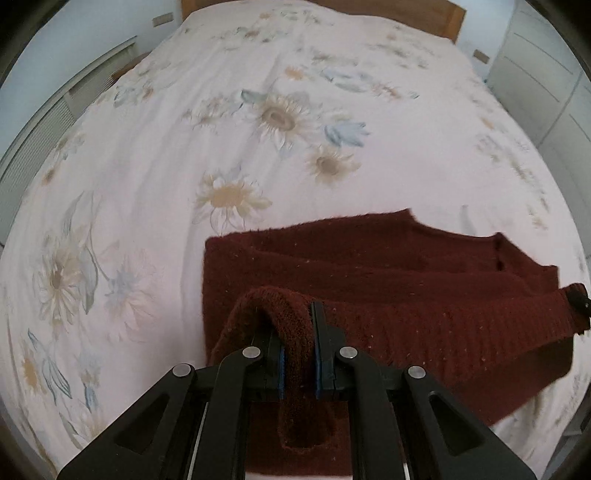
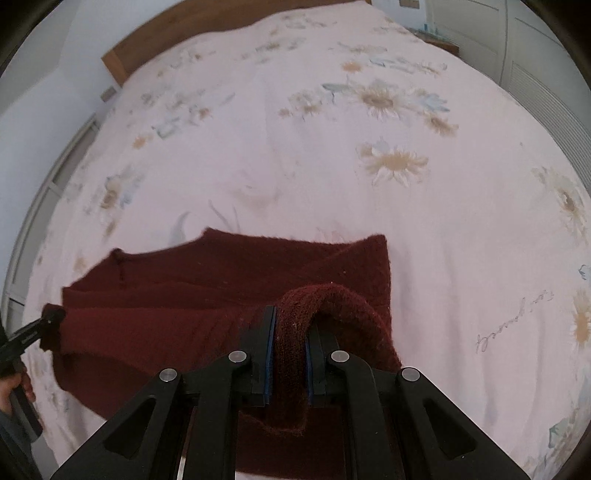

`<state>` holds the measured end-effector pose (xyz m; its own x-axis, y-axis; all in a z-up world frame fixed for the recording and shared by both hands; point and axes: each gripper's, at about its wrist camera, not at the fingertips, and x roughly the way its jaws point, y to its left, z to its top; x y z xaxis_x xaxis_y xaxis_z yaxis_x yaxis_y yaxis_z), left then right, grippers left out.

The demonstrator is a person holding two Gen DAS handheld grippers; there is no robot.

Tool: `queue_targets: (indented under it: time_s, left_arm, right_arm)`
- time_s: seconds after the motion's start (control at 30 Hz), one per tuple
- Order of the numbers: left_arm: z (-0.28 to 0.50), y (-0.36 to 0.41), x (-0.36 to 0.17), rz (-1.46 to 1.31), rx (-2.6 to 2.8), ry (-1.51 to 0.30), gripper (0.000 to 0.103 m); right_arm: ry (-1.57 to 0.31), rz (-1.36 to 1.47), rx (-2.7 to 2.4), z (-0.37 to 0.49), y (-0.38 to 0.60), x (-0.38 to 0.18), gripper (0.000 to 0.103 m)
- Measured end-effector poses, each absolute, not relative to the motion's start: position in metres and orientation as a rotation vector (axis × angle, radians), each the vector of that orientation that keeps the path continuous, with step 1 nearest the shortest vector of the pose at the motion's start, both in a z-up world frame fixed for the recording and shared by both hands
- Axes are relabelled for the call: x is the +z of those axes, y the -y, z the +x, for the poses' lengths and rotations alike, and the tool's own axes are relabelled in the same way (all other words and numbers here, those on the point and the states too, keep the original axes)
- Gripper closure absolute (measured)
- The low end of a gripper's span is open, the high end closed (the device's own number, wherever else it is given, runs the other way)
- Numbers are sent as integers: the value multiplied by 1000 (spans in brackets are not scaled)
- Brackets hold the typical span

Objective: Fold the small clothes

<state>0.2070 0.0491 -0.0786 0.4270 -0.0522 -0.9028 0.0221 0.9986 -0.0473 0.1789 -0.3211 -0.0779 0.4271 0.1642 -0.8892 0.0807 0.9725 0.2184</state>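
Note:
A dark red knitted sweater [image 1: 406, 288] lies partly folded on the bed near its front edge; it also shows in the right wrist view [image 2: 207, 295]. My left gripper [image 1: 295, 328] is shut on a bunched edge of the sweater at its left end and holds it raised. My right gripper [image 2: 291, 332] is shut on the sweater's edge at the other end, also raised. The right gripper's tip [image 1: 578, 299] shows at the sweater's far right in the left wrist view. The left gripper [image 2: 40, 325] shows at the far left in the right wrist view.
The bed is covered by a pale pink floral sheet [image 1: 258, 147], also seen in the right wrist view [image 2: 332, 166]. A wooden headboard [image 1: 424, 14] stands at the far end. White cupboards [image 1: 546, 74] and a radiator [image 1: 44, 125] flank the bed.

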Motion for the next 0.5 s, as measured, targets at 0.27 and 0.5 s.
queue_targets:
  time_s: [0.27,0.5]
  left_arm:
    - [214,-43,-89,24,22,-1141,88]
    - [213,-28,-69,58,-1,-1103,34]
  right_arm:
    - [-1121,235,15,182,319,-80,66]
    - [-1072,197,4,182,315,-57,24]
